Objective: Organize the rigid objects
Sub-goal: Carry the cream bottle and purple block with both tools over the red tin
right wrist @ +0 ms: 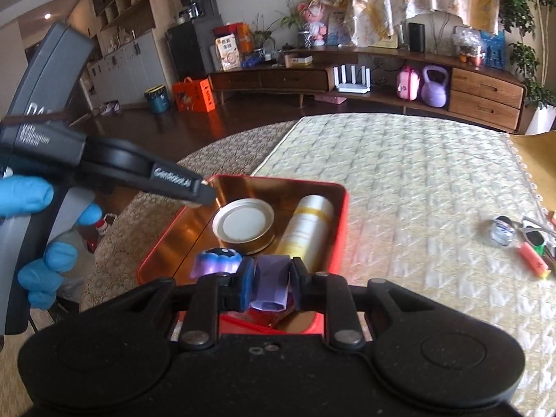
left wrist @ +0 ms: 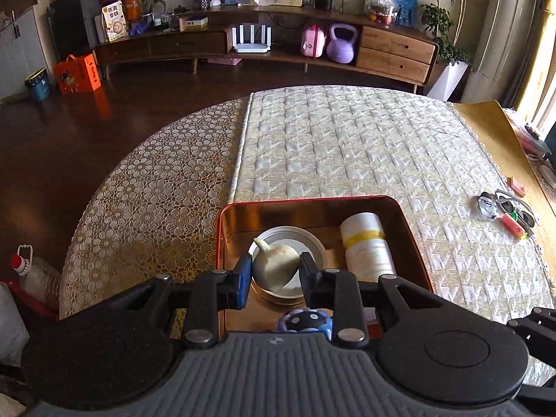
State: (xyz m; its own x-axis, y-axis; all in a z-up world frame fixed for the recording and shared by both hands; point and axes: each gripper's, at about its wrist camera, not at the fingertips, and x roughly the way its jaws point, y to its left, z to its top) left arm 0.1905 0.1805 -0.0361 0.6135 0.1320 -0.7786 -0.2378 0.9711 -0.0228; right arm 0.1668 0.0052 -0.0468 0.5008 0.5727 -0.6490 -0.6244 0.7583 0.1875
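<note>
A red tin tray (left wrist: 312,203) with a copper inside sits on the quilted table; it also shows in the right wrist view (right wrist: 342,208). In it lie a round lidded tin (right wrist: 245,224), a white and yellow cylinder bottle (left wrist: 368,246) (right wrist: 307,229) and a blue-purple spotted toy (left wrist: 305,321) (right wrist: 217,260). My left gripper (left wrist: 274,271) is shut on a cream garlic-shaped object (left wrist: 274,264) held above the round tin (left wrist: 312,243). My right gripper (right wrist: 272,283) is shut on a purple block (right wrist: 272,283) over the tray's near edge.
Sunglasses (left wrist: 514,208), a small clear jar (right wrist: 502,231) and an orange-pink highlighter (right wrist: 533,260) lie on the table at the right. The left gripper's body and a blue-gloved hand (right wrist: 38,243) fill the left of the right wrist view. A wooden sideboard (left wrist: 278,45) stands across the room.
</note>
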